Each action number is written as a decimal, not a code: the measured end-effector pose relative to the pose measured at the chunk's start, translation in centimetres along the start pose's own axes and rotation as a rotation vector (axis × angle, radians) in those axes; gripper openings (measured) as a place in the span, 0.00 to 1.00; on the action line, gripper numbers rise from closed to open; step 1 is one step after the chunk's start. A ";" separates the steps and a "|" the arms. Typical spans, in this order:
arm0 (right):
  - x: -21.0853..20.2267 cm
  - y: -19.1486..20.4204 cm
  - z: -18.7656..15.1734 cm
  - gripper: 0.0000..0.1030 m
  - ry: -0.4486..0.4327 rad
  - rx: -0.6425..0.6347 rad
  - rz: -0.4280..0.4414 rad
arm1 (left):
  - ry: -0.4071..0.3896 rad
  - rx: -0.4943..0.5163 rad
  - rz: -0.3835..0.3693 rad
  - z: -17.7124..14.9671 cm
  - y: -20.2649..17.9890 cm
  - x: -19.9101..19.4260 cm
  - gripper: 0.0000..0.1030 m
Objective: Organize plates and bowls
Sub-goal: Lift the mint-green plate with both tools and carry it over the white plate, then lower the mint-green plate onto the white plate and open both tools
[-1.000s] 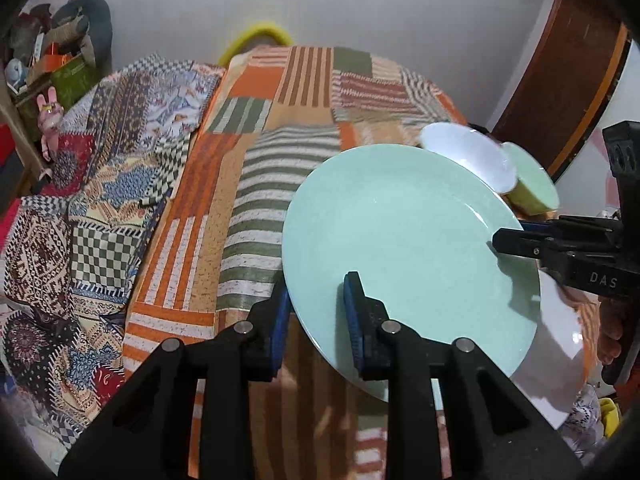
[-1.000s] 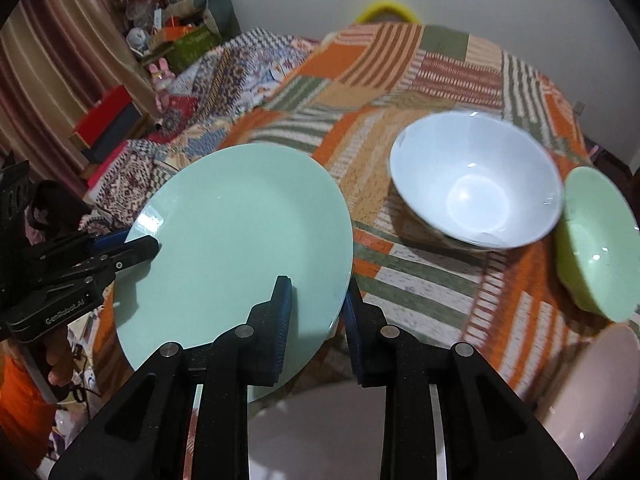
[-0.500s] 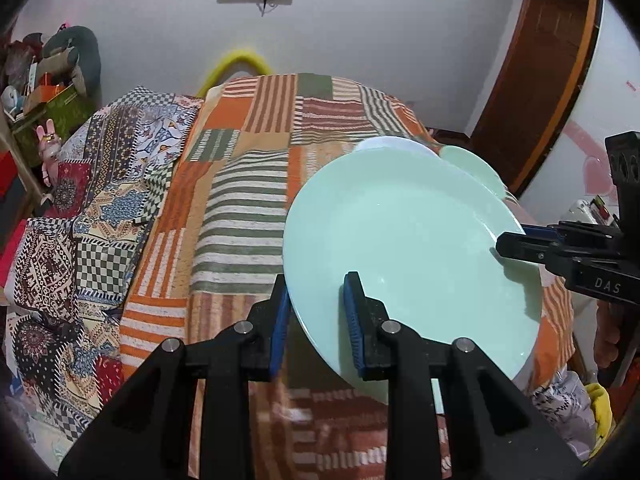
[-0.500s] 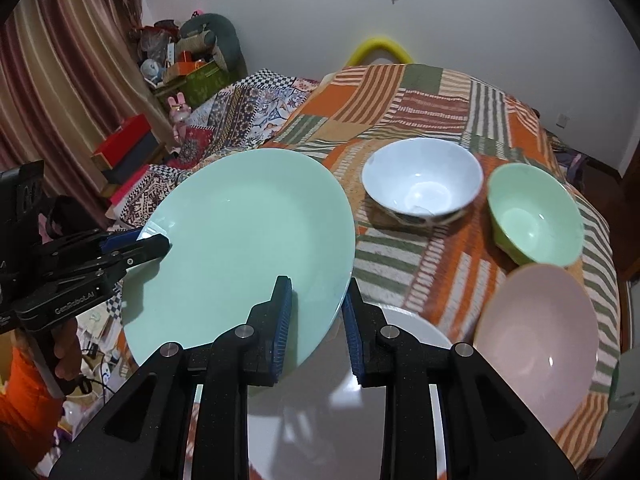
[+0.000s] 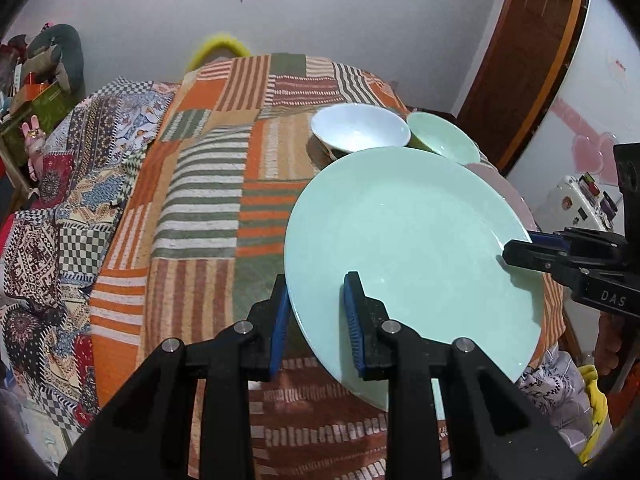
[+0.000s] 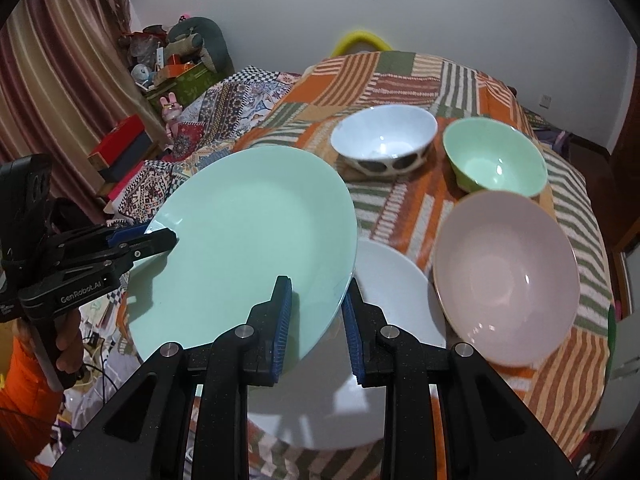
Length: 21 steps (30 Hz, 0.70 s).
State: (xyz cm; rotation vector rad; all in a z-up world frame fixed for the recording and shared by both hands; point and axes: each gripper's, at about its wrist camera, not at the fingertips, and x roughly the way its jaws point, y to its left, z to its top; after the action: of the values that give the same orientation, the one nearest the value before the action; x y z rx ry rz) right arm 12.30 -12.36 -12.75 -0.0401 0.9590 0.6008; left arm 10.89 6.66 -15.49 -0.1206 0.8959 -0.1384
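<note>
2 plates [image 6: 248, 240] [image 6: 396, 292]; 3 bowls [image 6: 384, 140] [image 6: 496, 160] [image 6: 508, 272]; 2 grippers [image 5: 316, 320] [image 6: 316, 320]

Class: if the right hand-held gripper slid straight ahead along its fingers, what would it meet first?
Probably the white plate just beyond the gripped green plate; depth is uncertain.

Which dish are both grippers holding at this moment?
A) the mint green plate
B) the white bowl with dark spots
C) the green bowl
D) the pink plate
A: the left gripper and the right gripper each clamp an opposite edge of the mint green plate, raised above the table.
</note>
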 end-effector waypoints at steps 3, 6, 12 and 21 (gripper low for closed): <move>0.0 -0.5 -0.9 0.23 0.010 0.020 -0.003 | 0.018 0.009 -0.007 -0.4 -0.5 0.6 0.24; 0.2 -1.1 -1.8 0.23 0.026 0.045 -0.005 | 0.040 0.021 -0.012 -0.9 -1.1 1.4 0.24; 0.9 -2.2 -3.2 0.23 0.058 0.086 -0.012 | 0.084 0.037 -0.022 -1.6 -2.2 3.3 0.24; 1.5 -3.6 -4.3 0.23 0.096 0.117 -0.027 | 0.143 0.065 -0.035 -1.8 -3.3 6.2 0.25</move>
State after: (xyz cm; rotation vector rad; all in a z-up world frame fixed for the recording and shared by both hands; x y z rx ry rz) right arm 11.49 -15.96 -17.28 0.0231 1.0839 0.5209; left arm 13.05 2.25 -20.82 -0.0662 1.0307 -0.2104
